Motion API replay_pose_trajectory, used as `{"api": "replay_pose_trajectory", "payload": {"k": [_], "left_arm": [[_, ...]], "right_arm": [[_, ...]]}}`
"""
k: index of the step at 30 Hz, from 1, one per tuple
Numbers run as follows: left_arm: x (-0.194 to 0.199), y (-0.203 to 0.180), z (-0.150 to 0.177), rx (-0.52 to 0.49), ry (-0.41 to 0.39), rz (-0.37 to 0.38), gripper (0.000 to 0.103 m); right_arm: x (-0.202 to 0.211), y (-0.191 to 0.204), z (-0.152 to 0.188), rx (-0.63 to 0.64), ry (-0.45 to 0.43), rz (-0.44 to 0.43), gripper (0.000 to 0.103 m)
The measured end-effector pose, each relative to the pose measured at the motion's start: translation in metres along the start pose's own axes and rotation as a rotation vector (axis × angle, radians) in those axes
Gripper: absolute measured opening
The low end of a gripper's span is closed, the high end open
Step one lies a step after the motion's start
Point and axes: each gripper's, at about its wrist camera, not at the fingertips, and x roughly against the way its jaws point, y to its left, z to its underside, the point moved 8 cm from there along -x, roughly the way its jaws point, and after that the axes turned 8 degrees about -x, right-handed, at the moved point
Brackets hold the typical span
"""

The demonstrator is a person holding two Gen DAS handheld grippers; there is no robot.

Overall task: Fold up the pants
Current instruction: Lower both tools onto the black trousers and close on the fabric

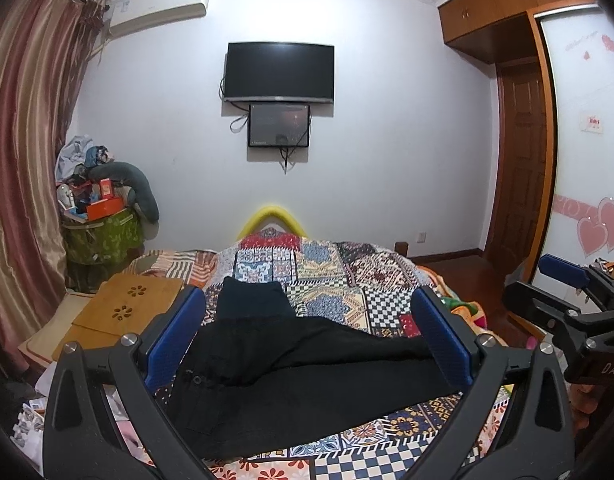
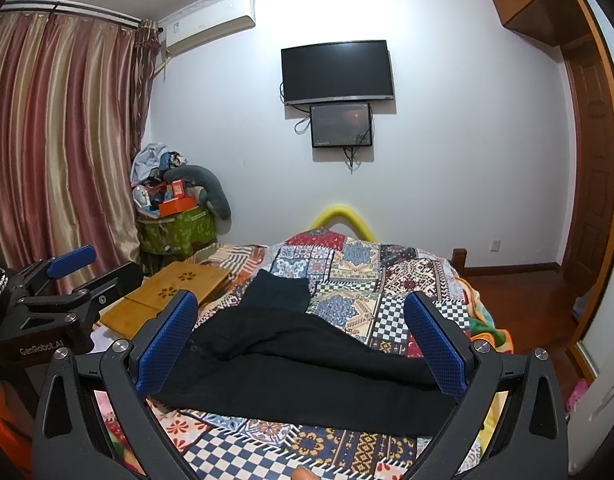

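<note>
Black pants (image 1: 291, 376) lie spread across the patchwork bedspread (image 1: 347, 280), waist at the left, legs running right; the same pants (image 2: 307, 368) fill the middle of the right wrist view. A dark folded garment (image 1: 253, 298) rests just beyond them, also visible as a dark folded garment (image 2: 281, 290). My left gripper (image 1: 309, 316) hovers above the pants, open, nothing between its blue pads (image 1: 175, 344). My right gripper (image 2: 303, 320) is likewise open and empty above the pants. Each gripper shows in the other's view: the right gripper (image 1: 563, 300) at the right edge, the left gripper (image 2: 83, 276) at the left edge.
A bamboo lap tray (image 1: 127, 308) lies on the bed's left side. Beyond it stand a cluttered green bin (image 1: 103, 232) and curtains (image 1: 23, 160). A TV (image 1: 279, 72) hangs on the far wall. A wardrobe (image 1: 579, 160) and wooden floor (image 1: 467, 272) lie to the right.
</note>
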Motion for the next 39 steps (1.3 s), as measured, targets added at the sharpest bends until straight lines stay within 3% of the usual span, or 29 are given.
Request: {"api": "replay_pose_trajectory", "payload": {"k": [9,18,22,29,32,36,39], "left_arm": [[-0.080,0.032,0.026,0.081,0.144,-0.015,0.103],[-0.198,0.089,0.088,0.085,0.394,-0.108,0.103],[-0.244,0.116,0.119,0.108,0.494,-0.115,0.103],[-0.296,0.166,0.156,-0.004,0.567,-0.230,0.103],[-0.322,0.181,0.175,0.017,0.609,-0.178,0.103],[-0.359,0.193,0.200,0.118,0.655,-0.079,0.103],[-0.389,0.203,0.217,0.174,0.699,-0.050,0.103]], "right_arm": [[-0.059,-0.027,0.018,-0.004,0.094,0.046,0.102],[-0.142,-0.071,0.049,0.010,0.252,0.100,0.102],[-0.175,-0.084,0.061,0.033,0.317,0.105,0.102],[-0.233,-0.097,0.084,0.064,0.449,0.086,0.101],[-0.256,-0.101,0.091,0.068,0.496,0.068,0.100],[-0.292,-0.101,0.101,0.104,0.545,0.026,0.100],[-0.314,-0.100,0.115,0.132,0.612,-0.001,0.092]]}}
